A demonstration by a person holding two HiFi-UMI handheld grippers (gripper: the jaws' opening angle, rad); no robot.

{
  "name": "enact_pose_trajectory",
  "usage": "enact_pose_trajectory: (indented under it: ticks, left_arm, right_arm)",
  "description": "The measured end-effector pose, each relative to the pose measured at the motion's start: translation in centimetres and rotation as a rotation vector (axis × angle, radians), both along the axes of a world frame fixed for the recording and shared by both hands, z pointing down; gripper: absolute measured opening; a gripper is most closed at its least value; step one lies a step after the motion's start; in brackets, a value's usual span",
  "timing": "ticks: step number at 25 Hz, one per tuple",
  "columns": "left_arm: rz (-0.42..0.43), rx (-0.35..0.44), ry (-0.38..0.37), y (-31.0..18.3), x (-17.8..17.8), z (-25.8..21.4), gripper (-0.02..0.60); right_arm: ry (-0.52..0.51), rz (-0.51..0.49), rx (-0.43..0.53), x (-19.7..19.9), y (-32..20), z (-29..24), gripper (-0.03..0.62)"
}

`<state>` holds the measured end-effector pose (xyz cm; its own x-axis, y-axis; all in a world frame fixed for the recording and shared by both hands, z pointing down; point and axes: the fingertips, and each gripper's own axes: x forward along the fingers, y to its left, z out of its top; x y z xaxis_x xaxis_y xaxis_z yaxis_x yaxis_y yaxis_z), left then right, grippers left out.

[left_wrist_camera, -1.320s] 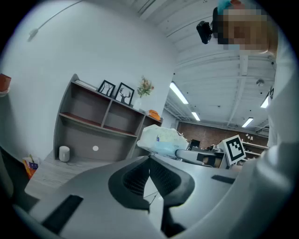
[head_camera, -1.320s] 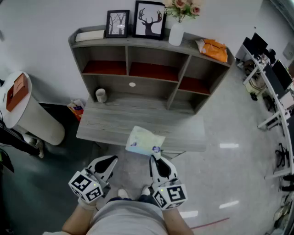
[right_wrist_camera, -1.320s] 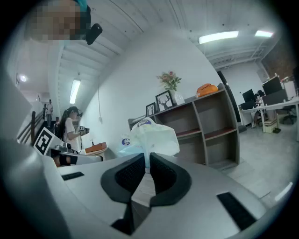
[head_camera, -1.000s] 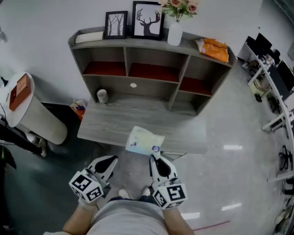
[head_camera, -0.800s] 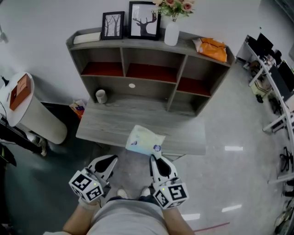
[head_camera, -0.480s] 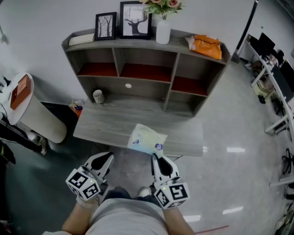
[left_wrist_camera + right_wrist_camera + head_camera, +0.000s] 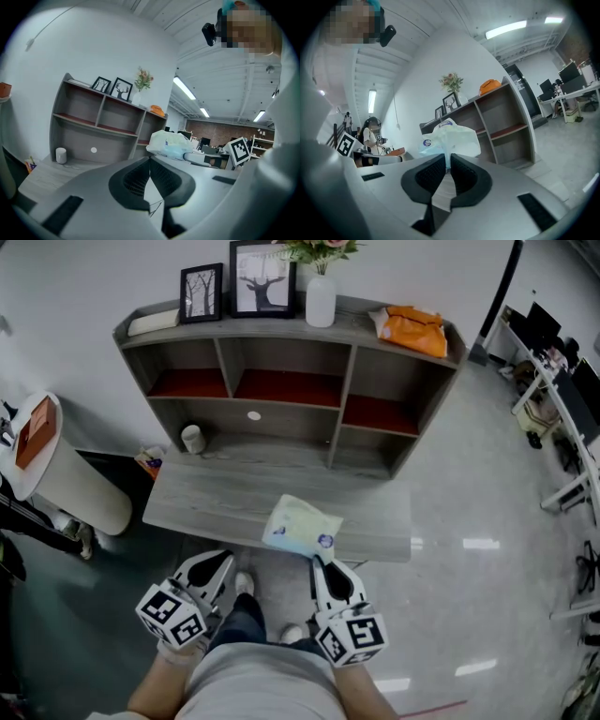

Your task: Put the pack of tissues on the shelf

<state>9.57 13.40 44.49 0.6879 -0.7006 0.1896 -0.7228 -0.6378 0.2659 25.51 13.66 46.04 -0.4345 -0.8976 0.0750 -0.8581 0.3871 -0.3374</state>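
Note:
The pack of tissues (image 7: 300, 526), pale green-white plastic with a blue round label, is pinched by its near edge in my right gripper (image 7: 320, 562), which is shut on it. In the right gripper view the pack (image 7: 449, 137) stands up from the closed jaws of the right gripper (image 7: 447, 160). In the head view it shows over the front edge of the grey desk (image 7: 220, 495). The grey shelf unit (image 7: 349, 329) with red-floored compartments stands behind the desk. My left gripper (image 7: 223, 563) is lower left, shut and empty; its view shows the left gripper (image 7: 150, 159) and the pack (image 7: 169, 142) to the right.
On the shelf top stand two picture frames (image 7: 262, 279), a white vase with flowers (image 7: 321, 298), an orange bag (image 7: 410, 327) and a flat book (image 7: 152, 322). A white cup (image 7: 192, 438) sits on the desk. A white round stand (image 7: 56, 470) is at left, office desks (image 7: 562, 381) at right.
The shelf and desk have slid left and slightly nearer in the head view as the person steps forward. Both grippers keep their pose; the right one still holds the pack.

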Motion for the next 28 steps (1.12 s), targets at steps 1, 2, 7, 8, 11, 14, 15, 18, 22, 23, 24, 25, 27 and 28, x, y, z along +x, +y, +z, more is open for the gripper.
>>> enact_pose_trajectory:
  ticks: [1, 2, 7, 8, 11, 14, 15, 18, 22, 23, 24, 25, 27, 28]
  left_arm:
    - [0.003, -0.001, 0.003, -0.5, -0.1, 0.1, 0.017]
    - [0.005, -0.003, 0.007, -1.0, -0.2, 0.2, 0.017]
    - [0.02, -0.019, 0.033, -4.1, -1.3, 0.9, 0.017]
    - [0.023, -0.023, 0.036, -4.9, -1.6, 1.0, 0.017]
    - [0.031, -0.033, 0.047, -7.5, -2.7, 1.3, 0.017]
    - [0.039, -0.043, 0.056, -10.3, -4.1, 1.5, 0.017]
    - [0.043, -0.043, 0.057, -11.2, -4.7, 1.5, 0.017]
    - [0.056, -0.036, 0.06, -13.8, -6.5, 1.2, 0.017]
    - [0.065, -0.033, 0.068, -16.9, -9.4, 0.5, 0.017]
    - [0.064, -0.033, 0.069, -17.7, -10.2, 0.3, 0.017]
    - [0.062, -0.03, 0.071, -18.5, -11.1, 0.1, 0.017]
    - [0.059, -0.026, 0.073, -19.2, -11.9, -0.1, 0.017]
    - [0.052, -0.019, 0.078, -20.8, -13.7, -0.3, 0.017]
    - [0.049, -0.017, 0.08, -21.5, -14.6, -0.4, 0.017]
  right_arm:
    - [0.001, 0.002, -0.004, 0.0, -0.4, 0.2, 0.043]
    - [0.002, 0.005, -0.01, 0.0, -0.8, 0.3, 0.043]
    - [0.025, 0.016, -0.037, -1.0, -3.1, 0.9, 0.043]
    - [0.034, 0.018, -0.044, -1.3, -3.7, 1.0, 0.043]
    - [0.056, 0.028, -0.061, -2.3, -5.9, 1.2, 0.043]
    - [0.065, 0.041, -0.075, -3.4, -8.5, 1.2, 0.043]
    - [0.066, 0.045, -0.077, -3.9, -9.4, 1.1, 0.043]
    - [0.073, 0.051, -0.07, -5.7, -12.4, 0.5, 0.043]
    - [0.088, 0.051, -0.039, -8.8, -16.6, -1.2, 0.043]
    - [0.089, 0.05, -0.033, -9.6, -17.7, -1.5, 0.043]
    - [0.089, 0.049, -0.027, -10.5, -18.7, -1.9, 0.043]
    - [0.088, 0.047, -0.023, -11.4, -19.6, -2.2, 0.043]
    - [0.086, 0.041, -0.015, -13.3, -21.5, -2.7, 0.043]
    - [0.088, 0.037, -0.011, -14.3, -22.3, -2.9, 0.043]
